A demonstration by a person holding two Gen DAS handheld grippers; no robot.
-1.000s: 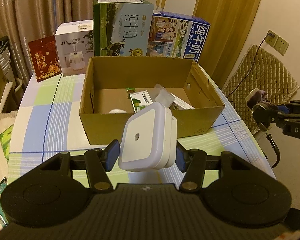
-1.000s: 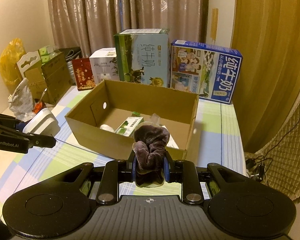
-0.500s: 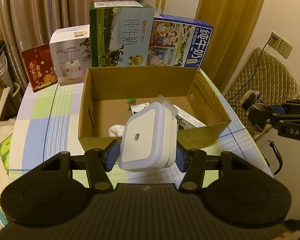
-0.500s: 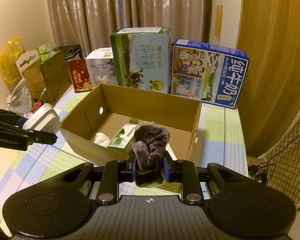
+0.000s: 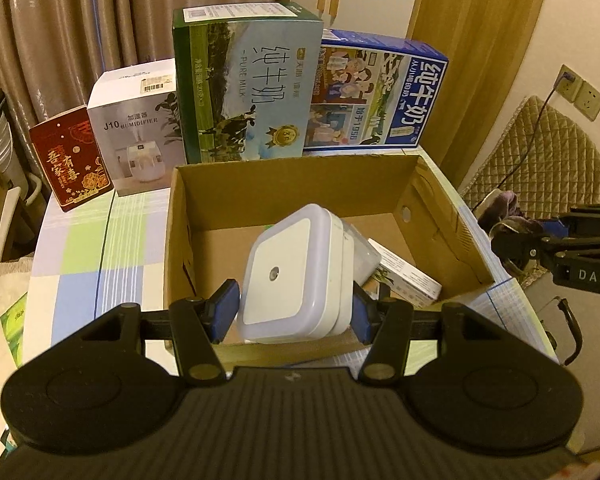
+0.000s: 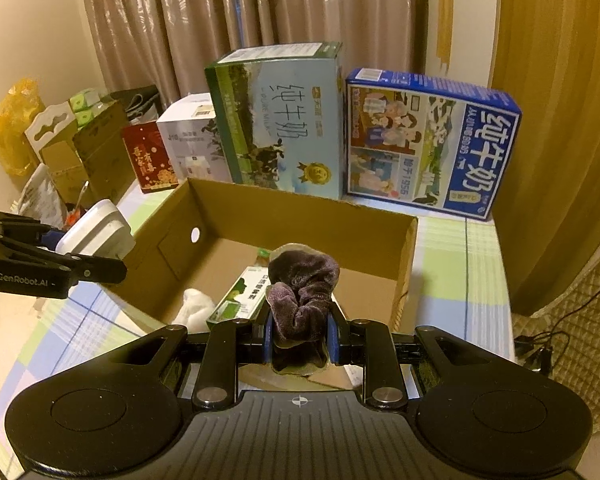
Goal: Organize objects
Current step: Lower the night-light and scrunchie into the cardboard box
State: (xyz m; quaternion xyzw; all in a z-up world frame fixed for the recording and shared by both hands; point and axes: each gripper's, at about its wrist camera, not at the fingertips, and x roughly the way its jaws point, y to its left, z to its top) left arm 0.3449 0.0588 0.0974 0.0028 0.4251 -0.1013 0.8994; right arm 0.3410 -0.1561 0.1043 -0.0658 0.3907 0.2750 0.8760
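Note:
My left gripper (image 5: 294,310) is shut on a white square night light (image 5: 296,274) and holds it above the near edge of an open cardboard box (image 5: 284,184). My right gripper (image 6: 298,338) is shut on a dark purple velvet scrunchie (image 6: 300,292), held over the near wall of the same box (image 6: 300,216). Inside the box lie a green-and-white small carton (image 6: 240,300), a white crumpled item (image 6: 196,306) and a clear plastic piece (image 5: 364,256). The left gripper with the night light (image 6: 96,232) shows at the left of the right wrist view; the right gripper with the scrunchie (image 5: 512,220) shows at the right of the left wrist view.
Behind the box stand a green milk carton box (image 5: 248,88), a blue milk box (image 5: 376,100), a white humidifier box (image 5: 136,128) and a red box (image 5: 72,160). The checked tablecloth (image 5: 88,256) covers the table. A quilted chair (image 5: 540,160) stands right.
Both grippers have moved forward and upward over the cardboard box, each still holding its object. The box interior now fills more of both views.

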